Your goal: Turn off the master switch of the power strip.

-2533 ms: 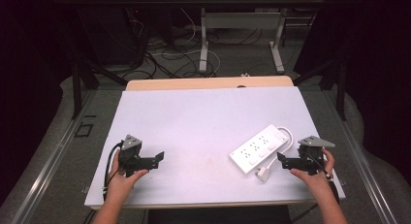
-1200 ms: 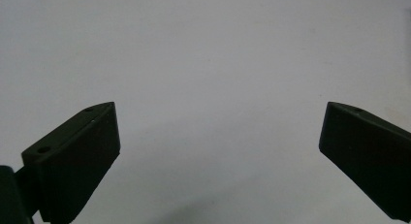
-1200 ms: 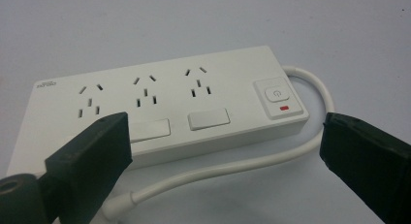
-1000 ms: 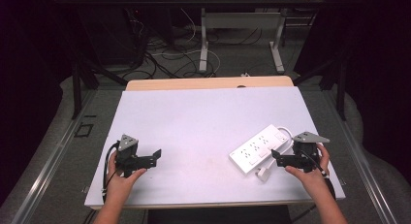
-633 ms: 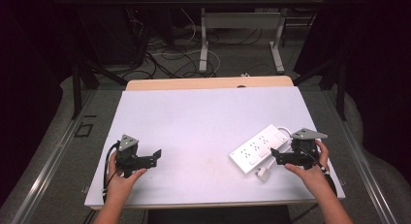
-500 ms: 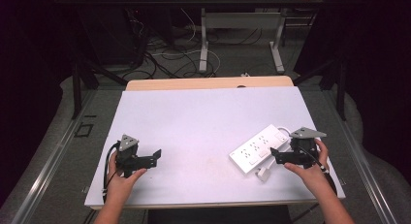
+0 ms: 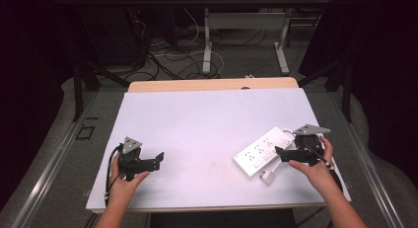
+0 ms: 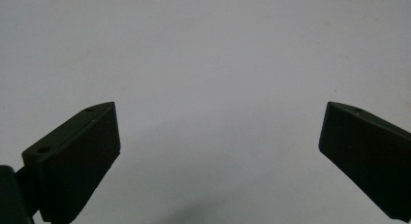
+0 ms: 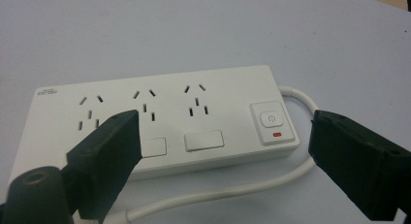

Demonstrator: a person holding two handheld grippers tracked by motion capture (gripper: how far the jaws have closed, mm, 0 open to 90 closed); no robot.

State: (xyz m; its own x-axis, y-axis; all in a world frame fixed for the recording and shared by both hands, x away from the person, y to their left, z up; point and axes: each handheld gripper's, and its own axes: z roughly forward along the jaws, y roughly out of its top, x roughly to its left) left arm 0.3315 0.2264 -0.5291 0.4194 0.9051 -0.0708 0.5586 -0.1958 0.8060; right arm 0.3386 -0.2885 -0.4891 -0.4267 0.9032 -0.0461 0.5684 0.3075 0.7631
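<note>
A white power strip (image 7: 262, 150) lies slantwise on the right part of the white table (image 7: 207, 124). In the right gripper view the power strip (image 9: 165, 120) shows three socket groups, two blank covers and a switch with a red mark (image 9: 271, 122); its white cable (image 9: 228, 190) curls along the near side. My right gripper (image 7: 282, 152) hovers open right over the strip's switch end, with its jaws wide apart and nothing between them. My left gripper (image 7: 156, 161) rests open at the table's front left, over bare table (image 8: 213, 64).
The strip's white plug (image 7: 267, 177) lies just in front of it near the table's front edge. A wooden table edge (image 7: 212, 84) adjoins at the back. Beyond stand table legs (image 7: 207, 35) and loose cables (image 7: 172, 55) on the floor.
My right gripper has moved left and slightly away from the person, closing in on the power strip. The left gripper has stayed in place.
</note>
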